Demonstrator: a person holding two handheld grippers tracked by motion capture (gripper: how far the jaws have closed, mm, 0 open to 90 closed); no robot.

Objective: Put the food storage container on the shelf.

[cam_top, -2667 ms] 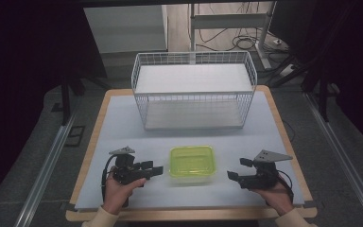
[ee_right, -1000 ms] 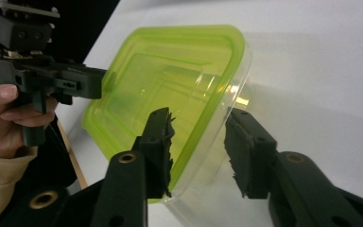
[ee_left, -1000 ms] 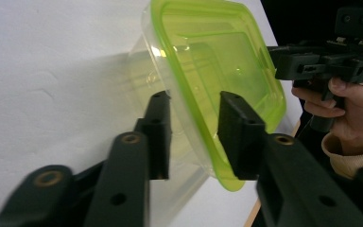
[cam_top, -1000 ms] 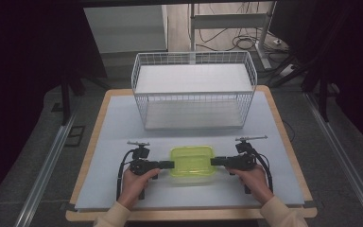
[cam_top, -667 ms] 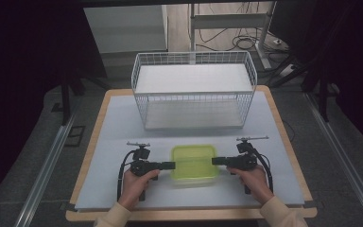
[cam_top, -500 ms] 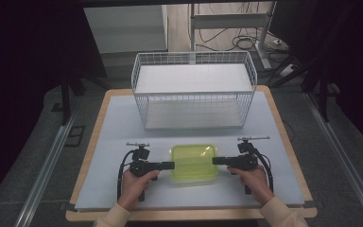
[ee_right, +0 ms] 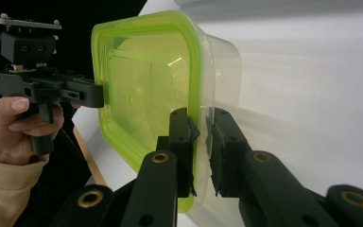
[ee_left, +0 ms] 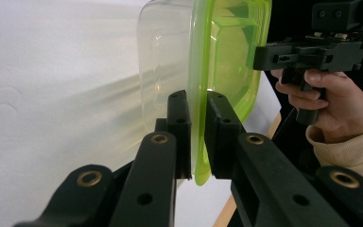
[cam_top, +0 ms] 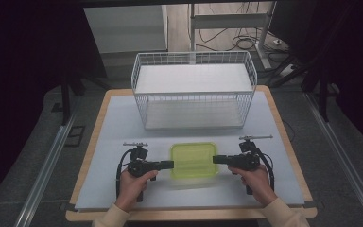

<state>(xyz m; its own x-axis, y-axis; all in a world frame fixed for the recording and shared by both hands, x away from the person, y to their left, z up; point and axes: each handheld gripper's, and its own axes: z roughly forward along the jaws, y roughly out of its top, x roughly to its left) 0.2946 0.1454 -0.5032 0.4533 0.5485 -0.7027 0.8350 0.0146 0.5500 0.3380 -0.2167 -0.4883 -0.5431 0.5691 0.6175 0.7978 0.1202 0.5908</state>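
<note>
A clear plastic container with a lime-green lid sits near the table's front edge, between both grippers. My left gripper meets its left end and my right gripper its right end. In the left gripper view, the left gripper is shut on the green lid rim, with the clear tub to one side of it. In the right gripper view, the right gripper is shut on the opposite rim. I cannot tell whether the container is clear of the table.
A white wire basket stands at the back of the table, its open top facing up. A pale sheet covers the wooden tabletop. Dark floor and metal rails surround the table.
Since 2.7 s ago both grippers have swung in from the front corners to the container's two ends and shut on its rim. Over the last second the container shifts only slightly.
</note>
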